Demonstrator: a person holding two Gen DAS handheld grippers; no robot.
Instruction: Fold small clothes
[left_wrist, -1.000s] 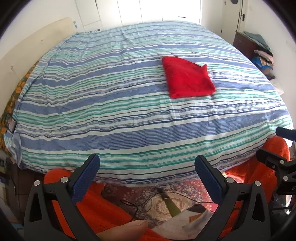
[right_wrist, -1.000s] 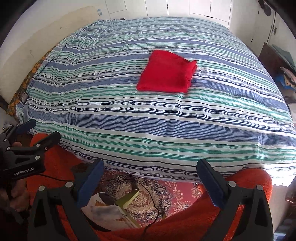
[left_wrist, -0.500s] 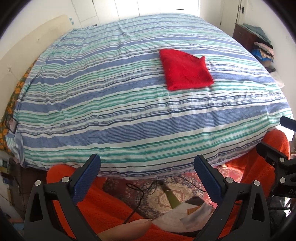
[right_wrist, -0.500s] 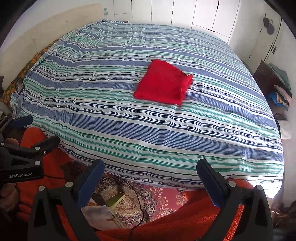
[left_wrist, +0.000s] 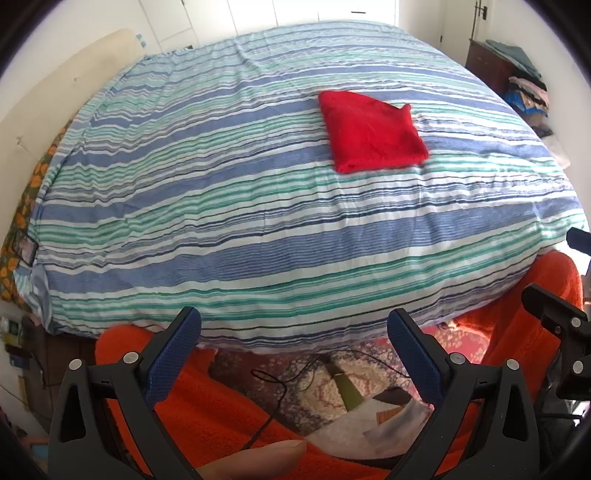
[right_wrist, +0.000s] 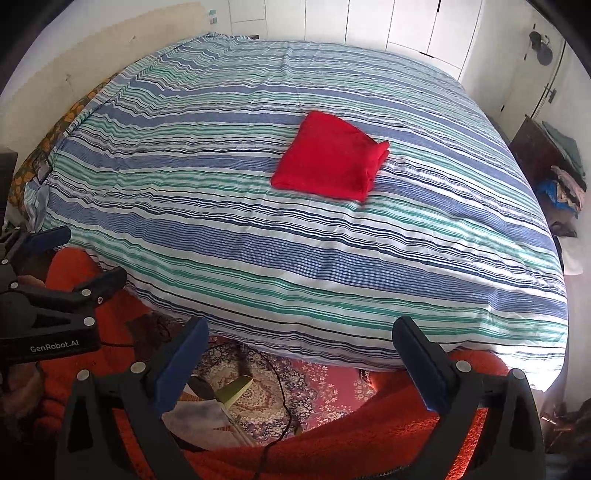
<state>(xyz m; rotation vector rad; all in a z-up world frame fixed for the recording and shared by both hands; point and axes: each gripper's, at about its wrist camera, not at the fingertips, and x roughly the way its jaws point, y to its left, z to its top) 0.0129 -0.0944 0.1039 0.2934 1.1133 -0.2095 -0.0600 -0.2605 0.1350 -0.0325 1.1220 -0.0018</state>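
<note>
Headboard (left_wrist: 55, 107), cream, is running along the far left of the bed, with a strip of orange-flowered fabric (left_wrist: 22, 206) showing at the bed's left edge. Striped duvet (left_wrist: 229, 206) in blue, green and white is covering the whole bed. Left gripper (left_wrist: 293, 332) is hovering off the near edge of the bed, fingers spread wide apart, gripping nothing; a fingertip (left_wrist: 258, 459) of the person is showing at the bottom of that view. Patterned rug (right_wrist: 295, 384) is lying on the floor below both grippers, with a thin black cable (right_wrist: 277, 387) and some papers (left_wrist: 373, 424) lying on it. Orange blanket (right_wrist: 369, 435) is bunching up at the near side, under the tools. Red folded garment (right_wrist: 328, 162) is lying flat on the duvet, right of centre and toward the far half, folded into a rough square, well apart from both grippers. Right gripper (right_wrist: 299, 334) is also hanging off the near edge, fingers wide apart, empty. Dark wooden cabinet (right_wrist: 535, 151) is standing at the far right against the wall, with piled clothes (right_wrist: 565, 177) sitting on and beside it. White cupboard doors (right_wrist: 406, 26) are lining the far wall.
</note>
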